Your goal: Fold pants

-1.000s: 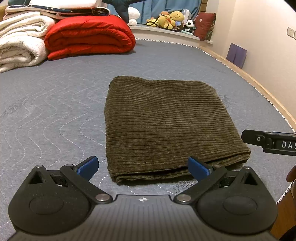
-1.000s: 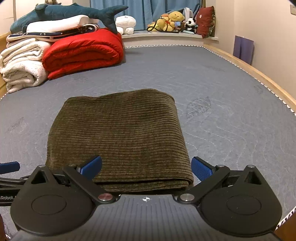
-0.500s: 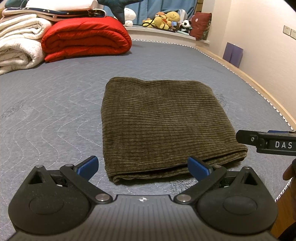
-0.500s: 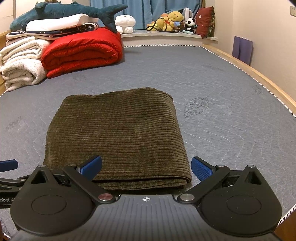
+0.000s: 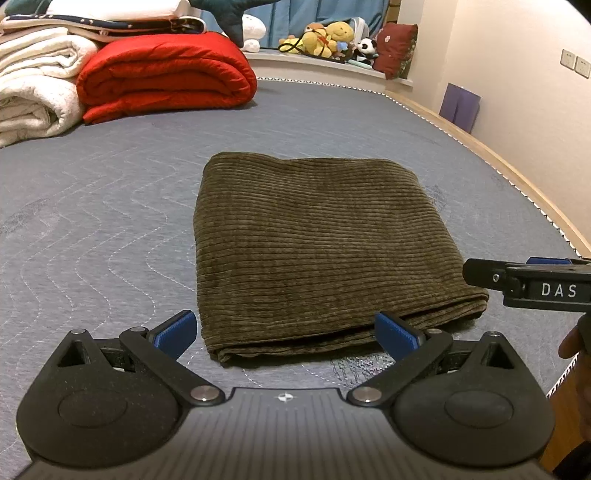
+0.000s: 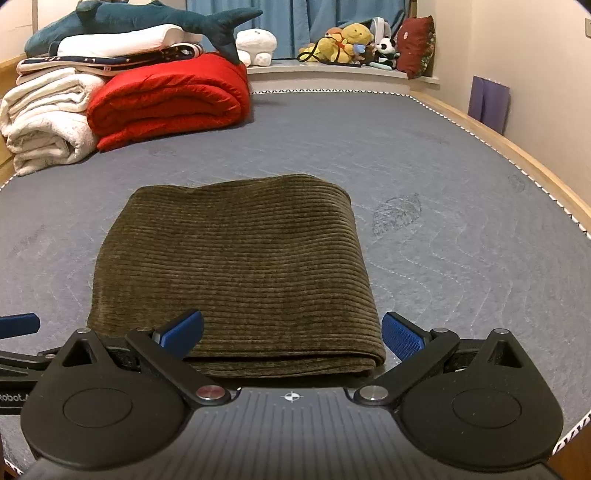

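The olive-brown corduroy pants point(image 5: 317, 251) lie folded into a thick rectangle on the grey quilted mattress point(image 5: 92, 229). They also show in the right wrist view point(image 6: 240, 273). My left gripper point(image 5: 286, 332) is open and empty, just short of the pants' near folded edge. My right gripper point(image 6: 291, 334) is open and empty, its jaws spread at the near edge without touching the pants. The right gripper's side shows at the right of the left wrist view point(image 5: 532, 282).
A red rolled duvet point(image 5: 166, 85) and white folded blankets point(image 5: 33, 96) sit at the far left, with a plush shark point(image 6: 147, 18) on top. Stuffed toys point(image 6: 347, 44) line the far ledge. The mattress's wooden edge point(image 6: 535, 166) runs along the right.
Both grippers have drawn back slightly from the pants and risen a little. The pants have not moved, and both grippers stay open.
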Motion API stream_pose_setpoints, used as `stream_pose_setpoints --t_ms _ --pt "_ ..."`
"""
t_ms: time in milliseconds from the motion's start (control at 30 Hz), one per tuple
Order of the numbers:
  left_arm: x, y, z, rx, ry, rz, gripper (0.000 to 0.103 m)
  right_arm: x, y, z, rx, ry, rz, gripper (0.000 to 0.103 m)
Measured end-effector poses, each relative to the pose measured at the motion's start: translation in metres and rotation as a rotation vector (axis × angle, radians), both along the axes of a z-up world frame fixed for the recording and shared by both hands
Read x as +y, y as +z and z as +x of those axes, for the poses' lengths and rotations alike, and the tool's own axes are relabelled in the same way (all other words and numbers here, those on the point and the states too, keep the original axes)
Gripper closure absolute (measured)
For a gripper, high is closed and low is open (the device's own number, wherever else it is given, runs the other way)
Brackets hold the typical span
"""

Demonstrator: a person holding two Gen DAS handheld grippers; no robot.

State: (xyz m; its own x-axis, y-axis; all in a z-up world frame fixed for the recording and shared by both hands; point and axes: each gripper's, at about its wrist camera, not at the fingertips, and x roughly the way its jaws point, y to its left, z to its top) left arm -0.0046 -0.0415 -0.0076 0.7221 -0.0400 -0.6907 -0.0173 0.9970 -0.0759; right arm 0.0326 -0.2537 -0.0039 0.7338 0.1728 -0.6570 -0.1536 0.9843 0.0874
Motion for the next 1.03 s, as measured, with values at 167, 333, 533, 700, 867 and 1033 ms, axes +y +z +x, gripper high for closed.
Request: stream_pose_setpoints --t_ms 167,333,533,700,867,1033 --pt "0.0005 -0.0008 0.0005 -0.001 0.001 0.001 0.000 -0.0008 0.0002 -0.0001 0.001 -0.001 0.004 0.001" --pt "-0.0003 -0.0016 0.0002 -0.001 -0.003 0.002 0.000 -0.0002 -0.0002 0.0000 0.002 0.000 0.004 0.001" --pt "-0.0003 -0.0018 0.0004 -0.002 -0.003 0.002 0.000 -0.0004 -0.0018 0.0015 0.007 0.000 0.002 0.001" --pt "-0.0007 -0.0018 0.0000 -0.005 -0.007 0.002 0.000 -0.0004 -0.0020 0.0015 0.008 0.000 0.002 0.001" --pt "-0.0014 -0.0009 -0.0002 -0.008 -0.009 0.002 0.000 -0.0010 -0.0017 0.0016 0.008 0.001 0.002 0.001" --pt "-0.0030 0.0010 -0.0018 -0.025 -0.017 0.008 0.000 -0.0005 -0.0027 0.0016 0.004 0.003 0.004 0.001"
